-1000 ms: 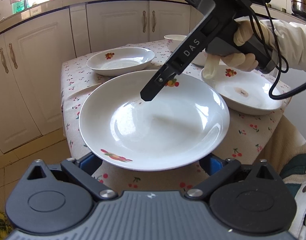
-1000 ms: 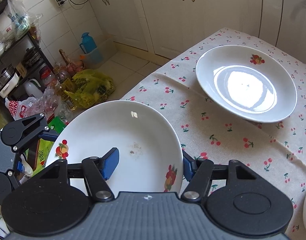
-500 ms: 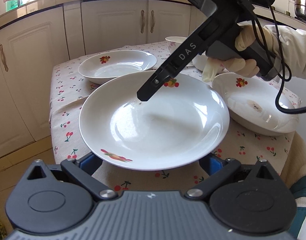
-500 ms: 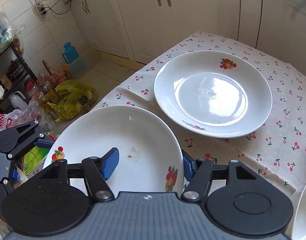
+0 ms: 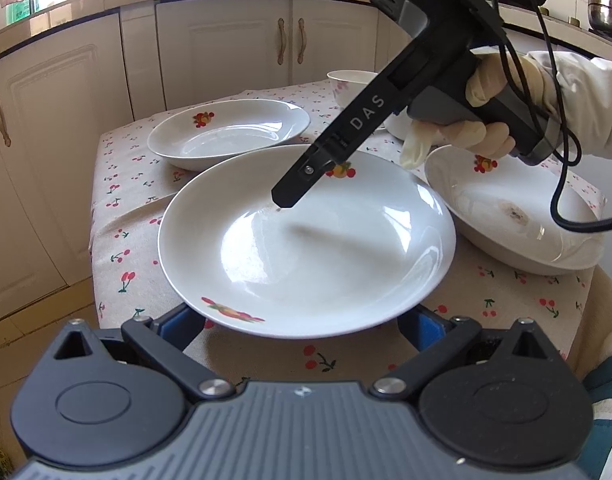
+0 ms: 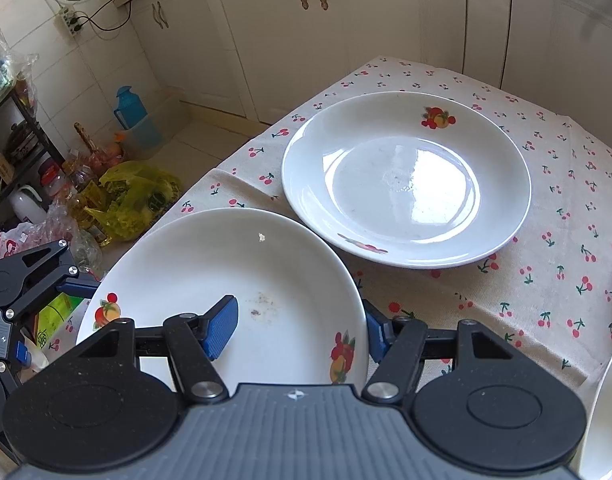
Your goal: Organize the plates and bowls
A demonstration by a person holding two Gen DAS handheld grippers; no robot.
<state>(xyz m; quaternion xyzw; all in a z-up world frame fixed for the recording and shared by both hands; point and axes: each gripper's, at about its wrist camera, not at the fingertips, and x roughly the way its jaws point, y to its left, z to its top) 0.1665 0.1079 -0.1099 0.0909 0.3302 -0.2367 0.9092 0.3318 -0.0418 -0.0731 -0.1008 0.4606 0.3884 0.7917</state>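
Note:
A large white plate (image 5: 306, 248) with fruit prints hangs just above the near corner of the cherry-cloth table (image 5: 117, 208). My left gripper (image 5: 301, 322) is shut across its near edge, a blue pad on each side. My right gripper (image 5: 289, 194) is shut on the far rim, one finger inside and the other hidden beneath. In the right wrist view the same plate (image 6: 233, 272) shows small food specks. There my right gripper (image 6: 297, 332) has its left pad inside the dish and its right pad outside the rim. My left gripper (image 6: 65, 280) touches the plate's far edge.
A second plate (image 6: 406, 180) rests on the cloth just beyond the held one. A stained plate (image 5: 514, 216) lies to the right, with a bowl (image 5: 354, 80) behind. A gloved hand (image 5: 466, 136) holds the right tool. Bags (image 6: 133, 196) and a blue jug (image 6: 129, 108) crowd the floor by the cabinets.
Both grippers have carried the plate sideways together. The resting plate now sits closer and more central in the right wrist view. Neither grip has changed.

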